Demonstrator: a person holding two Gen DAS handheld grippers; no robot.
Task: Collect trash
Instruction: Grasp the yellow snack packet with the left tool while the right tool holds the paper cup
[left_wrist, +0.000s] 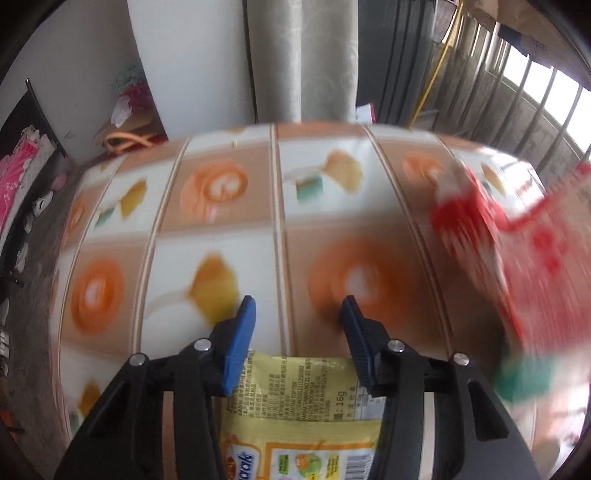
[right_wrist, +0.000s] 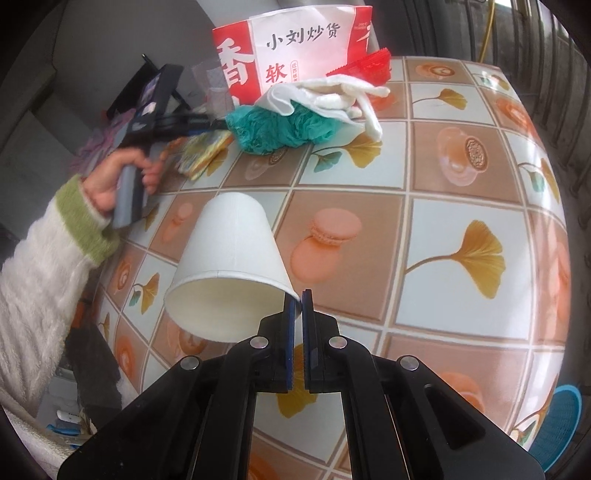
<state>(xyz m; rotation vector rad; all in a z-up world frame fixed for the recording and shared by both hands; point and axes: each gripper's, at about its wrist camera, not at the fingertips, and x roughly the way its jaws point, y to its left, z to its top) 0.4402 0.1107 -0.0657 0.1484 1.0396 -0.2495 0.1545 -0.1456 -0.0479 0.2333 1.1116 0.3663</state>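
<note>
My right gripper (right_wrist: 298, 300) pinches the white paper cup (right_wrist: 231, 266) by its rim; the left gripper (left_wrist: 297, 314), jaws wide and gripping nothing, hovers over the yellow snack wrapper (left_wrist: 295, 402). Next I carry the cup toward the red paper bag (right_wrist: 295, 48) at twelve o'clock.

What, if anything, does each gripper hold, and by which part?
The right gripper pinches the white paper cup by its rim. The left gripper is open; the yellow snack wrapper lies beneath it, ungripped.

Left gripper (left_wrist: 297, 314) hangs over the patterned tablecloth (left_wrist: 207, 236), jaws spread wide, yellow snack wrapper (left_wrist: 299, 410) lying below, red blurred packaging (left_wrist: 524, 236) at right.
</note>
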